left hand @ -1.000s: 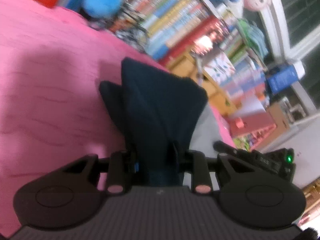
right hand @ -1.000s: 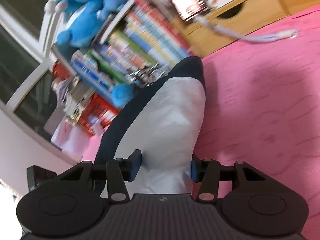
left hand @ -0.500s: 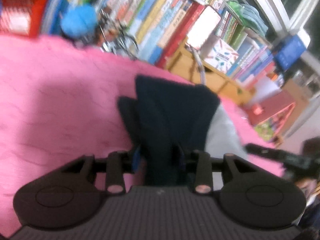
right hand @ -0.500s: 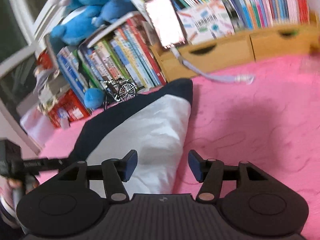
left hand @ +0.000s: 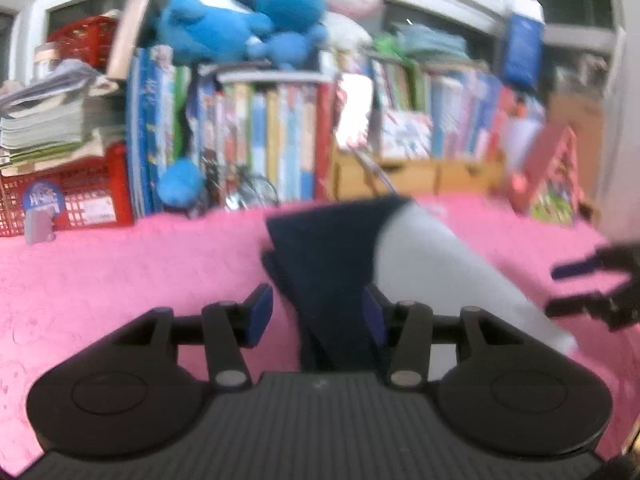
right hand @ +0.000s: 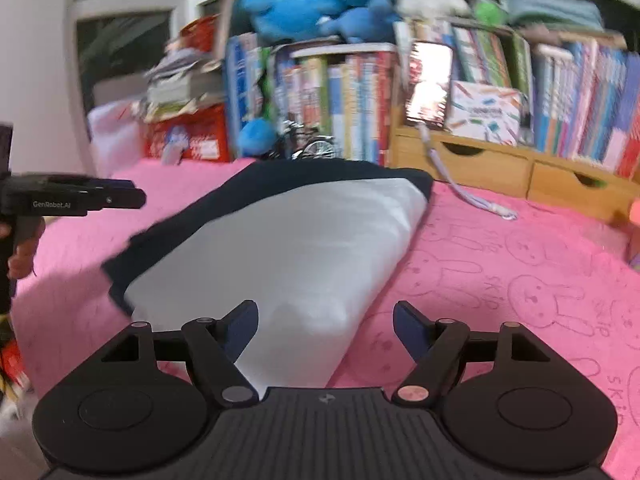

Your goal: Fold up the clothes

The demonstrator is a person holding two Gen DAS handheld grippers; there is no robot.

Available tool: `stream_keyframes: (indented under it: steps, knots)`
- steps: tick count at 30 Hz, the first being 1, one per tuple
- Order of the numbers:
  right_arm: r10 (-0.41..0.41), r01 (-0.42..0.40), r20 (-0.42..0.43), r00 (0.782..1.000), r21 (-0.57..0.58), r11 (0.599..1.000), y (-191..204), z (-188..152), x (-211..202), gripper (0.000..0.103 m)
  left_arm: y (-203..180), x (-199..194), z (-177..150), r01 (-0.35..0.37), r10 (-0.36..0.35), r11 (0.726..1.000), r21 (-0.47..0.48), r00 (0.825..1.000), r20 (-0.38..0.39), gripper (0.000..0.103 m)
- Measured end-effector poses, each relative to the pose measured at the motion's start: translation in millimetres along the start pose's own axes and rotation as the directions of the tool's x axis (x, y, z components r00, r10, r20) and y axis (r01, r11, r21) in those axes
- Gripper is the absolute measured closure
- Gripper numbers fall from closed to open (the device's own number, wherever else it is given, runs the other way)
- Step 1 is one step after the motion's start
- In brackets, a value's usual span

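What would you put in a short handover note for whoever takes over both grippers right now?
Left gripper: open, dark fabric of the garment lying between its fingers, not clamped.
Right gripper: open, at the near white edge, holding nothing.
The garment, navy and white, lies folded on the pink blanket in front of the bookshelf, navy layer under the white.
Done: a fold is laid down.
Left: check the edges line up, then probably another fold; the left view is blurred, so confirm before regrasping.
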State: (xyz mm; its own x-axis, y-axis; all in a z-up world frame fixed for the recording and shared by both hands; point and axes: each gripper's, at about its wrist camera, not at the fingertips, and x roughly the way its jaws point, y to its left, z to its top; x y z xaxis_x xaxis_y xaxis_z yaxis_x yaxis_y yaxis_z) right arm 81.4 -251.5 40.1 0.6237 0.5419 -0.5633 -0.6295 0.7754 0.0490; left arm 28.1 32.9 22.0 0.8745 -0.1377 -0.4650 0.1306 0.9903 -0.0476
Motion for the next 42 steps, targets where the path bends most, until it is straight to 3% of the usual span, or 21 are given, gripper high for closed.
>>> stream_keyframes:
  steps: [3, 6, 11, 17, 21, 26, 30, 33, 42]
  knots:
    - [0.004, -0.004, 0.007, 1.0, -0.037, 0.999, 21, -11, -8, 0.026, -11, -6, -13, 0.016, -0.016, 1.0, 0.003, 0.999, -0.05, 0.054]
    - [0.002, -0.002, 0.0, 1.0, -0.044, 0.999, 33, -22, -13, 0.022, -25, -8, -22, -0.033, 0.036, 0.999, 0.029, 0.992, -0.117, 0.053]
    - [-0.005, 0.004, -0.022, 1.0, -0.039, 0.999, 48, -40, -19, 0.022, -34, -15, -33, -0.023, 0.025, 1.0, 0.018, 0.988, -0.155, 0.047]
    - [-0.016, 0.015, -0.031, 0.999, -0.031, 0.999, 58, -52, -25, 0.019, -40, -19, -38, -0.014, 0.014, 1.0, 0.005, 0.985, -0.17, 0.043]
    - [-0.018, 0.017, -0.027, 0.999, -0.034, 0.999, 60, -53, -28, 0.016, -41, -21, -40, -0.006, 0.005, 1.0, -0.005, 0.986, -0.169, 0.032]
    - [-0.027, 0.026, -0.021, 0.999, -0.044, 0.999, 61, -52, -27, 0.013, -38, -12, -42, -0.024, 0.019, 0.999, -0.023, 0.98, -0.198, 0.028]
    - [-0.056, 0.056, 0.001, 0.998, -0.06, 0.997, 59, -52, -23, 0.003, -30, -1, -46, -0.014, 0.001, 0.998, -0.058, 0.974, -0.228, 0.024]
    - [-0.1, 0.102, 0.03, 0.995, -0.088, 0.991, 59, -54, -15, 0.0, -29, 4, -50, -0.017, 0.006, 0.999, -0.047, 0.974, -0.229, 0.012]
    - [-0.11, 0.108, -0.005, 0.994, -0.167, 0.98, 48, -54, 6, 0.0, -22, 6, -41, 0.036, -0.026, 0.998, 0.051, 0.983, -0.18, 0.005]
